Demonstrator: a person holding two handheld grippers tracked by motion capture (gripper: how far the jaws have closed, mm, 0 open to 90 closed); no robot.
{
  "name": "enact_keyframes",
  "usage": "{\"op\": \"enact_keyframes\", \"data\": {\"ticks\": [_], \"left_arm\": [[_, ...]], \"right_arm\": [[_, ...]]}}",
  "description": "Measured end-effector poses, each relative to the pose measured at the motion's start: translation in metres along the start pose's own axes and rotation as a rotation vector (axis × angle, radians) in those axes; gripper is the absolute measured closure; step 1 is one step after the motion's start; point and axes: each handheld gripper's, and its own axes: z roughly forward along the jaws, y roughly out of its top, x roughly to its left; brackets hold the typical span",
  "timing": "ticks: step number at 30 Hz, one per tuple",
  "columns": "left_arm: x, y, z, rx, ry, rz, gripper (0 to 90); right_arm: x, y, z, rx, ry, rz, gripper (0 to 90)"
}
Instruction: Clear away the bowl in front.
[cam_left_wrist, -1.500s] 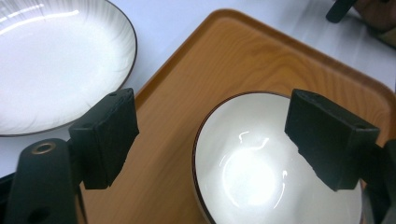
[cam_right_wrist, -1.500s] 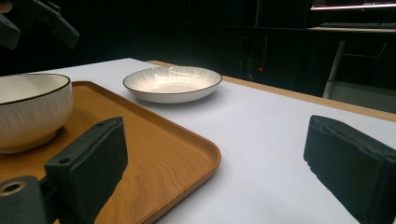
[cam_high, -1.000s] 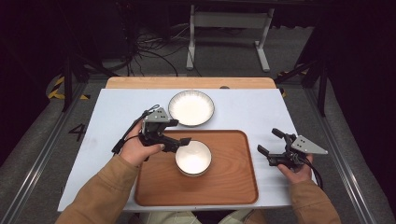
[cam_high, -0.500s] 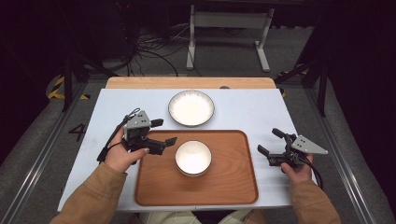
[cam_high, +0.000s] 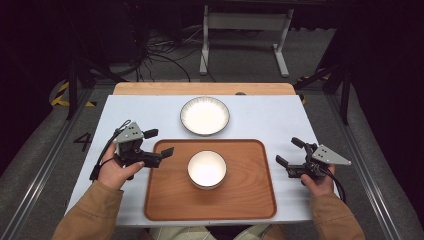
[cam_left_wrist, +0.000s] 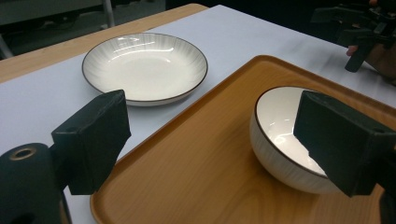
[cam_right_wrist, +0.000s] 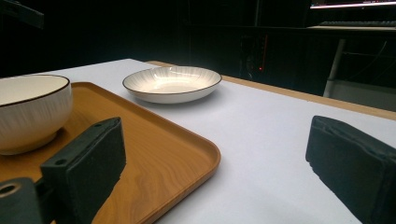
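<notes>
A white bowl (cam_high: 206, 169) with a dark rim stands upright in the middle of a wooden tray (cam_high: 250, 200). A white plate (cam_high: 204, 115) lies on the table just beyond the tray. My left gripper (cam_high: 159, 142) hovers at the tray's left edge, open, with nothing between its fingers. In the left gripper view the bowl (cam_left_wrist: 285, 135) sits partly behind the right jaw, and the plate (cam_left_wrist: 144, 67) lies farther off. My right gripper (cam_high: 290, 151) rests open beside the tray's right edge. The right gripper view has the bowl (cam_right_wrist: 30, 112) at its left and the plate (cam_right_wrist: 172, 83) ahead.
The white table top (cam_high: 280, 120) has a wooden strip (cam_high: 200, 88) along its far edge. A metal stand (cam_high: 240, 30) and cables lie on the dark floor beyond. Bare table shows left and right of the tray.
My left gripper has drawn back to the left, from the bowl's rim to the tray's left edge. The bowl stays on the tray. The right gripper has not moved.
</notes>
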Motion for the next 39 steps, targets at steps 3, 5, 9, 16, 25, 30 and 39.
{"op": "enact_keyframes", "data": {"ticks": [3,5,9,16,25,30,39], "left_arm": [[0.003,-0.006,-0.004,-0.004,0.009,-0.014,11.7],[0.005,-0.010,-0.006,-0.009,0.015,-0.022,11.5],[0.009,-0.018,-0.010,-0.017,0.025,-0.042,11.2],[0.017,-0.031,-0.017,-0.034,0.042,-0.069,10.3],[0.024,-0.049,-0.023,-0.099,0.021,-0.080,9.0],[0.026,-0.059,-0.026,-0.132,0.042,-0.092,8.3],[0.029,-0.074,-0.028,-0.161,0.033,-0.102,8.3]], "right_arm": [[0.000,0.000,0.000,0.001,0.000,0.003,5.3],[0.000,0.000,0.000,0.002,0.002,0.004,5.3],[0.000,0.000,0.000,0.004,0.003,0.006,5.3],[0.000,0.000,0.000,0.004,0.004,0.005,5.3],[0.000,0.000,0.000,0.004,0.005,0.005,5.3],[0.000,0.000,0.000,0.003,0.006,0.002,5.3],[0.000,0.000,0.000,0.004,0.006,0.000,5.3]]}}
